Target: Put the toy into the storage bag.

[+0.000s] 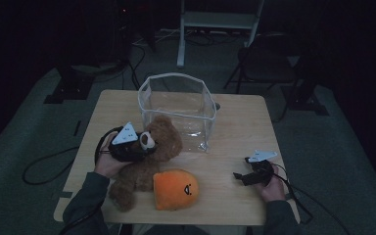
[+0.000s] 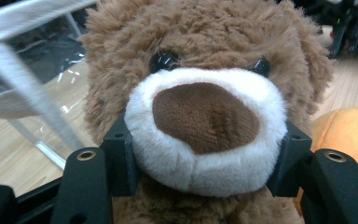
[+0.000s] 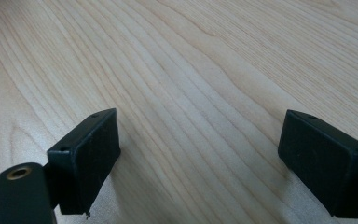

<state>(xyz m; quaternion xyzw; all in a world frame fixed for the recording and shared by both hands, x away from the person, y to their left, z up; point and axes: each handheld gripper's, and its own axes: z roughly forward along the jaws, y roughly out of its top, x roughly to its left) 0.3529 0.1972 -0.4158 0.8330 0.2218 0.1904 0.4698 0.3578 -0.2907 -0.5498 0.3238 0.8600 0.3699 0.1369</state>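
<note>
wooden table in a dim room: left gripper clamps the teddy bear by its muzzle at near left, beside the clear bin; right gripper gapes wide, empty.

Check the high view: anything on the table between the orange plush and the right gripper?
Nothing: in the high view, bare wood of the table separates the orange plush from the right gripper.

Brown plush teddy bear: shaggy fur, white muzzle, dark brown nose, glossy black eyes. Muzzle clamped between the jaws of the left tool. Head raised near the clear container; legs trail on the desk.
</note>
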